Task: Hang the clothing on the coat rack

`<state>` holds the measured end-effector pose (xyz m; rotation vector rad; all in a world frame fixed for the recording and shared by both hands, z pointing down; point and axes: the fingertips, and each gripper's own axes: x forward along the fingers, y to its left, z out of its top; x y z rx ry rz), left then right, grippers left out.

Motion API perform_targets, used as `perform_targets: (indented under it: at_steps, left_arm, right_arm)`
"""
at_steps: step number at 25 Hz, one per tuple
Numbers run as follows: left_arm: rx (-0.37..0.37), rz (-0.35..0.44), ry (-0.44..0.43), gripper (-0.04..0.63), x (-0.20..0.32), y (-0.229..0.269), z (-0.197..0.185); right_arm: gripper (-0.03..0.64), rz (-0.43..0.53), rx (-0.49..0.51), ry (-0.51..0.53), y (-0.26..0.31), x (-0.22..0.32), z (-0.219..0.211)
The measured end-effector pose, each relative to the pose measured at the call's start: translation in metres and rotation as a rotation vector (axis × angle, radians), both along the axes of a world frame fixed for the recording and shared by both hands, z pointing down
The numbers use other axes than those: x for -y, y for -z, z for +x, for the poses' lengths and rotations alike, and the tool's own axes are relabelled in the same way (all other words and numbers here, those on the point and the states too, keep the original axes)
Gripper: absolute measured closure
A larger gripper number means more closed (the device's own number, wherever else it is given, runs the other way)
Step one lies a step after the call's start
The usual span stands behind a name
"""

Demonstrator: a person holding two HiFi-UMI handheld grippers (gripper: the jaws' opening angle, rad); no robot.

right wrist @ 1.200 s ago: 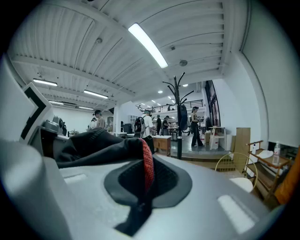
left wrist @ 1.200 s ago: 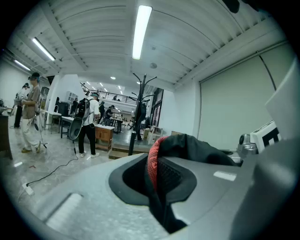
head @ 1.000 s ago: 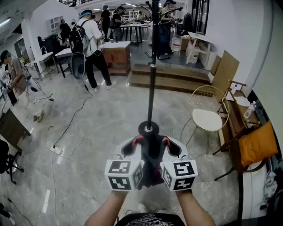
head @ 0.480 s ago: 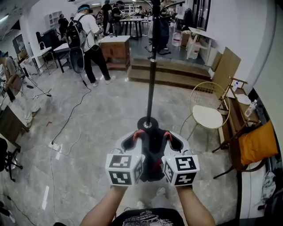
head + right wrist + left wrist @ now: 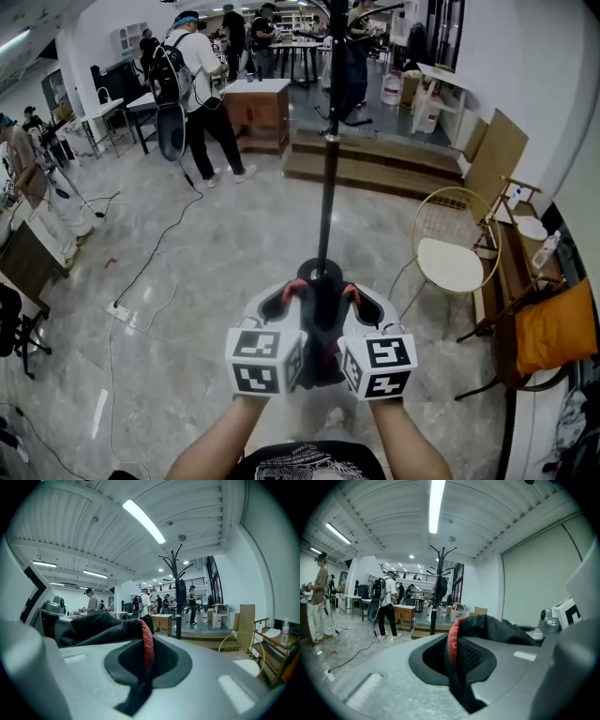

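Observation:
A black garment with a red knitted edge (image 5: 322,328) hangs between my two grippers, held side by side in front of me. My left gripper (image 5: 287,302) is shut on the garment's red edge (image 5: 453,641). My right gripper (image 5: 356,302) is shut on the other side of that edge (image 5: 146,644). The black coat rack (image 5: 325,169) stands straight ahead on a round base (image 5: 320,273), its pole rising just beyond the jaws. Its hooked top (image 5: 442,555) shows in the left gripper view and, as the rack top (image 5: 175,559), in the right gripper view, with a dark garment hanging on it.
A round wire chair (image 5: 454,253) stands to the right of the rack, with wooden shelving and an orange cushion (image 5: 553,328) beyond it. A person with a backpack (image 5: 195,84) stands at the back left near a wooden cabinet (image 5: 262,112). A cable (image 5: 155,262) runs over the floor at left.
The view has shifted slightly; the rack's base sits a little closer to the grippers. Both grippers stay together, holding the garment as before. The person at far left has walked nearer.

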<state>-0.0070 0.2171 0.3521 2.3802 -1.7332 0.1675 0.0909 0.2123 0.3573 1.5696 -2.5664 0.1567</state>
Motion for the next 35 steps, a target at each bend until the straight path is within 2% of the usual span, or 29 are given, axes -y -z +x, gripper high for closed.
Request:
perform_targets:
  at_steps: [19,27,35]
  left_arm:
    - [0.014,-0.010,0.049,0.572,0.100,-0.001,0.071]
    - [0.041,-0.024,0.077,0.572,0.122,-0.006,0.086]
    - [0.039,-0.017,0.071,0.572,0.146,-0.005,0.090]
  right_arm:
    - [0.600,-0.001,-0.012,0.054,0.000,0.106,0.070]
    - [0.600,-0.004,0.000,0.087,-0.003,0.133,0.085]
    - [0.600,-0.002,-0.009,0.077,-0.003,0.153,0.092]
